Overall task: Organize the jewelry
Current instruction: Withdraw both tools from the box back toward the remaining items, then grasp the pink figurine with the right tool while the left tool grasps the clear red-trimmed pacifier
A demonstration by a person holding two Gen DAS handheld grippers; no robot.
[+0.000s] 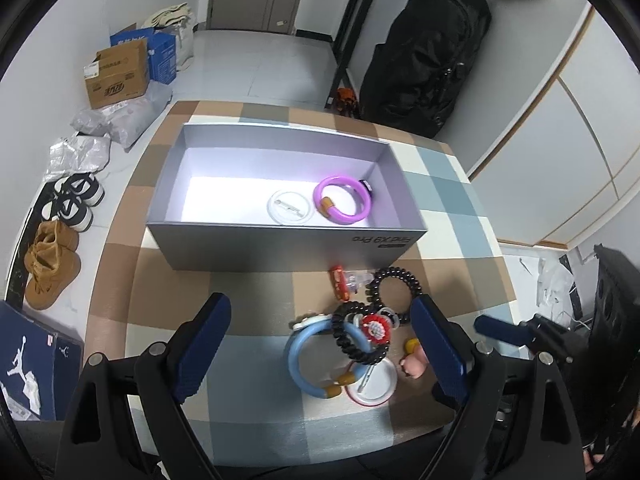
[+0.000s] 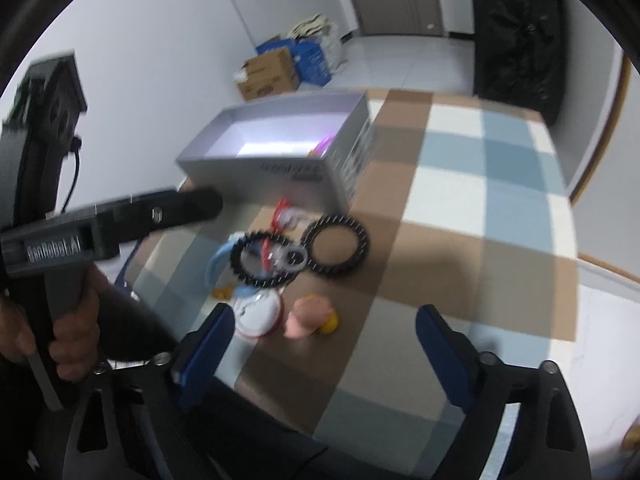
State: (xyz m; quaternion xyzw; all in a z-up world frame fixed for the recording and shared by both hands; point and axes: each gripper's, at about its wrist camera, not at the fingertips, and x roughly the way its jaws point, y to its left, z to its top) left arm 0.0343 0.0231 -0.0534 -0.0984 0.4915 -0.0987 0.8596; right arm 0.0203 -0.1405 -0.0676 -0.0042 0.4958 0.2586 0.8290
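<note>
A grey cardboard box [image 1: 280, 200], open-topped and rectangular with a pale smooth floor, sits at the centre of the left wrist view on a checked cloth table [image 1: 452, 196] of brown, cream and blue squares. Two items lie inside it toward the right: one glossy purple bangle [image 1: 345, 200] with a tan bead, and just left of it one clear round disc [image 1: 291, 207]. Below the box, in the lower middle of the frame, lies a loose heap: two black coiled spiral hair ties, one [image 1: 396, 286] lying open on the cloth and the other [image 1: 356, 336] draped over one smooth light-blue bangle [image 1: 310, 360] with mustard beads; one white round badge [image 1: 374, 384] with a red rim; one red-and-white flower-shaped piece [image 1: 376, 328]; one small red packet [image 1: 338, 282]; and one pink figurine [image 1: 414, 364] with a yellow part. The left gripper [image 1: 320, 352] hangs over this heap with its two blue ribbed fingers spread wide, holding nothing. In the right wrist view, which is motion-blurred, the right gripper [image 2: 324, 352] is likewise wide apart and empty, low in the frame, just below the figurine [image 2: 310, 318] and the badge [image 2: 258, 314].
</note>
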